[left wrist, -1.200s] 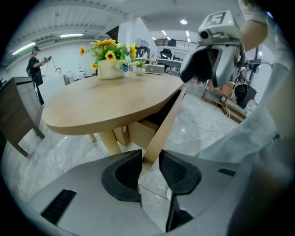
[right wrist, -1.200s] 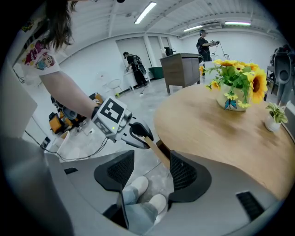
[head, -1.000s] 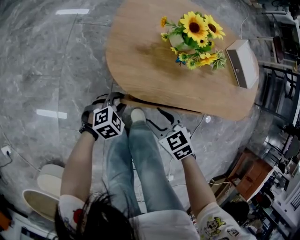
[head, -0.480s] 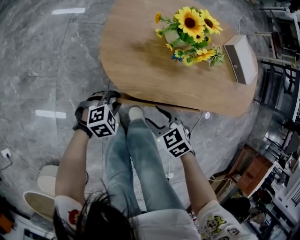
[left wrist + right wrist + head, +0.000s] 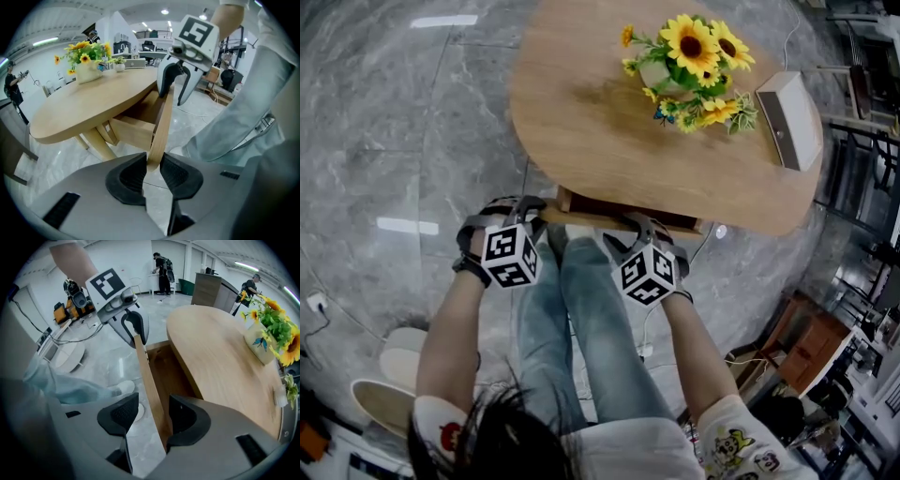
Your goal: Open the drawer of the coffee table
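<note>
The fingers of the left gripper [image 5: 152, 169] pinch the drawer front [image 5: 162, 123], having just closed in. Those of the right gripper [image 5: 154, 417], spread though narrowing, straddle it unclamped. A one-sided pull could skew and jam the drawer [image 5: 619, 208]. It juts from the tabletop's [image 5: 581, 122] 6 o'clock edge, where a second ago it sat shut.

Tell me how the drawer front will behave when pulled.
Probably stiff: the drawer front is a straight, thin wooden panel. Likely slides easily: the drawer already stands partly out under the table top. Its smooth faces may slip in a loose pinch.
</note>
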`<action>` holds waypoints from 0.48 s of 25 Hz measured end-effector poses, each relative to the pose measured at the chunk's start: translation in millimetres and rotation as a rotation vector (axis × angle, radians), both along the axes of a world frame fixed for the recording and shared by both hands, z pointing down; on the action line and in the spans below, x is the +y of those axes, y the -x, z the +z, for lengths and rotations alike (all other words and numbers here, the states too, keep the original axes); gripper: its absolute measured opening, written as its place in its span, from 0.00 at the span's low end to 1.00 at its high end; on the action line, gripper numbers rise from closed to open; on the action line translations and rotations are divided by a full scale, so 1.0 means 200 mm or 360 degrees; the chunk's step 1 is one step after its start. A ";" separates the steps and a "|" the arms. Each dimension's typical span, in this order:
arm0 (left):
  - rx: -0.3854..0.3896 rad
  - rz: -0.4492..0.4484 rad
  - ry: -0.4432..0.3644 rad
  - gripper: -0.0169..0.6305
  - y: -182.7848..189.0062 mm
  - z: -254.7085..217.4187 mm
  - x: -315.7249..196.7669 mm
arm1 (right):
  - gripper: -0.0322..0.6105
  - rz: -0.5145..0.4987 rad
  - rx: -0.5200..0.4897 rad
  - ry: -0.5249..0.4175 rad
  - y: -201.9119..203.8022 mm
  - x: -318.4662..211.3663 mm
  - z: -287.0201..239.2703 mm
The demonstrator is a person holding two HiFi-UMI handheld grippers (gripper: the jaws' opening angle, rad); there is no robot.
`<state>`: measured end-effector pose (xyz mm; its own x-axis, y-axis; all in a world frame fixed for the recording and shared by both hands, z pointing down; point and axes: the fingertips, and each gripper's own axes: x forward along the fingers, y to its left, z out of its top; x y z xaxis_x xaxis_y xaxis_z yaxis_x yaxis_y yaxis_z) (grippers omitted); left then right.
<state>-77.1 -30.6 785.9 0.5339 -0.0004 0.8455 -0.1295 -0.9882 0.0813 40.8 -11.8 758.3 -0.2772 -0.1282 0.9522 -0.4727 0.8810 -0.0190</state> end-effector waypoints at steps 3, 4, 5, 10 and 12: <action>-0.0001 -0.0007 -0.0005 0.15 0.00 0.00 0.00 | 0.23 -0.0043 0.0075 -0.0031 -0.02 -0.01 0.04; -0.0003 -0.0006 -0.0006 0.15 0.00 0.00 0.00 | 0.21 -0.0053 0.0081 -0.0037 -0.02 -0.01 0.04; -0.0006 -0.0005 -0.0005 0.15 0.00 0.00 0.00 | 0.21 -0.0065 0.0081 -0.0042 -0.02 -0.01 0.05; -0.0026 -0.0025 -0.0008 0.15 0.00 0.00 0.00 | 0.19 -0.0161 0.0102 -0.0080 -0.02 0.00 0.05; -0.0033 -0.0047 -0.0006 0.15 0.00 0.00 0.00 | 0.18 -0.0195 0.0112 -0.0085 -0.02 0.00 0.05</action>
